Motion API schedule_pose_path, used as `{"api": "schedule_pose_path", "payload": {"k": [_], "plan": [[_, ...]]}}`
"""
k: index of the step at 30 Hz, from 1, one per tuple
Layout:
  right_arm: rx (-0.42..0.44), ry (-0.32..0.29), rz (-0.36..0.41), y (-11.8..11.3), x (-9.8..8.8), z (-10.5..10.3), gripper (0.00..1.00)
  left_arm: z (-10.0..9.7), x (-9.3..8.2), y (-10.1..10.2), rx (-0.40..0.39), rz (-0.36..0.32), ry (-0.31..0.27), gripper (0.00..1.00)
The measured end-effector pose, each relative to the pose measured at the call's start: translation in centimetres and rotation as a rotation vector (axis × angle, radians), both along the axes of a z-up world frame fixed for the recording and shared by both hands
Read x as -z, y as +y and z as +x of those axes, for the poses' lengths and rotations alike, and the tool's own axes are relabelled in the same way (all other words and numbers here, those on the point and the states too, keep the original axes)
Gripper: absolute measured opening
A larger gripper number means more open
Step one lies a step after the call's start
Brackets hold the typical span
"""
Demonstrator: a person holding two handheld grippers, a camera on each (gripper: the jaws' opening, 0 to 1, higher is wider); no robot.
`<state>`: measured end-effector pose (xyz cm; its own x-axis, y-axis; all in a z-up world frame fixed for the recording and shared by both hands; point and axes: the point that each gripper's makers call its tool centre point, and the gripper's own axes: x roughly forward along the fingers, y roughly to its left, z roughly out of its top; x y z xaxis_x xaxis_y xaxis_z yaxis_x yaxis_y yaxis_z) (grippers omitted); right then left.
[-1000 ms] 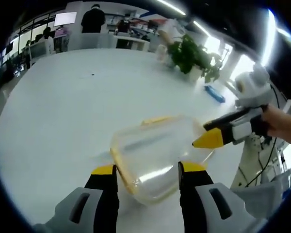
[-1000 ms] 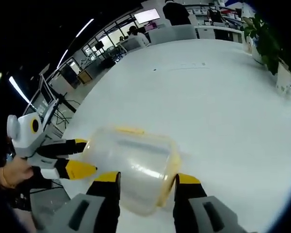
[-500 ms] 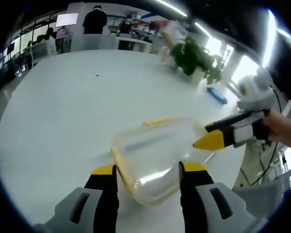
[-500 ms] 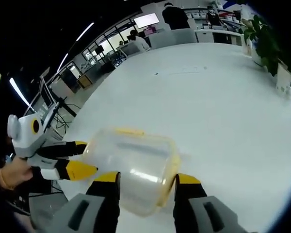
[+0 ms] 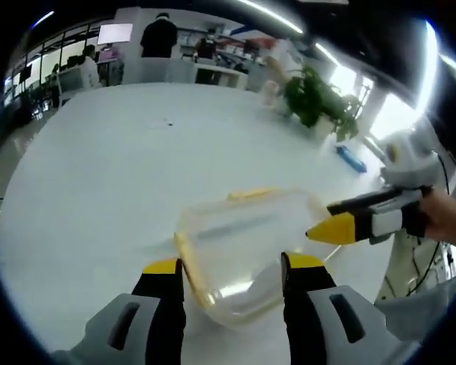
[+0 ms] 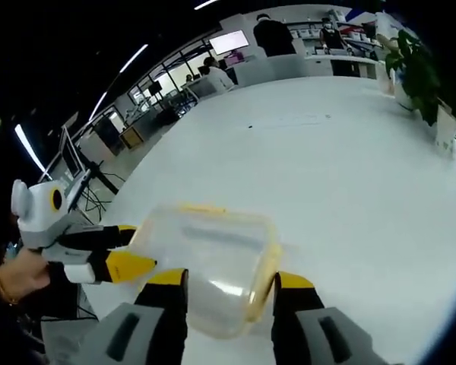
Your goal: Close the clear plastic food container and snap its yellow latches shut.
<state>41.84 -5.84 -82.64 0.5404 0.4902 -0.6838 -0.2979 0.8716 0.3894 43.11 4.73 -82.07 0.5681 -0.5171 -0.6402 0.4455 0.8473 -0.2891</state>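
Observation:
A clear plastic food container with its lid on lies on the white table. A yellow latch runs along its left side and another along its far edge. My left gripper is open, its jaws either side of the container's near end. My right gripper reaches in from the right, its yellow tip at the container's right corner. In the right gripper view the container sits between the open jaws of my right gripper, and the left gripper comes in from the left with its jaws apart.
A potted plant and a small blue object stand near the table's far right edge. People and a lit screen are behind the table. Wide bare tabletop stretches beyond the container.
Both views have shifted slightly with the hands. The container and the two grippers keep the same places relative to each other.

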Motion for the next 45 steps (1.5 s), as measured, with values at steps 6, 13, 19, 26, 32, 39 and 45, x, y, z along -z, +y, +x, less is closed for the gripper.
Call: {"api": "schedule_pose_path", "payload": {"k": [6, 13, 19, 26, 32, 39, 45], "plan": [[-0.001, -0.011, 0.004, 0.5, 0.0, 1.2, 0.41, 0.9, 0.0, 0.5, -0.012, -0.008, -0.014, 0.49], [-0.004, -0.021, 0.008, 1.0, 0.0, 2.9, 0.41, 2.6, -0.2, 1.1, -0.027, -0.02, -0.035, 0.49], [-0.004, -0.032, 0.011, 1.2, 0.0, 4.3, 0.42, 3.9, -0.1, 1.3, -0.036, -0.03, -0.053, 0.49], [-0.026, -0.026, 0.012, 1.4, 0.0, 6.5, 0.42, 5.6, -0.1, 1.6, -0.076, -0.048, -0.09, 0.49], [-0.031, -0.003, 0.117, 2.0, 0.3, 7.4, 0.42, 7.2, -0.2, 1.8, -0.067, -0.068, -0.1, 0.49], [-0.011, -0.072, 0.088, 1.8, 0.1, 8.5, 0.42, 8.4, -0.2, 1.9, -0.098, -0.075, -0.118, 0.48], [-0.019, -0.07, 0.091, 1.9, 0.1, 9.0, 0.42, 8.6, -0.3, 2.0, -0.108, -0.078, -0.122, 0.49]]}}
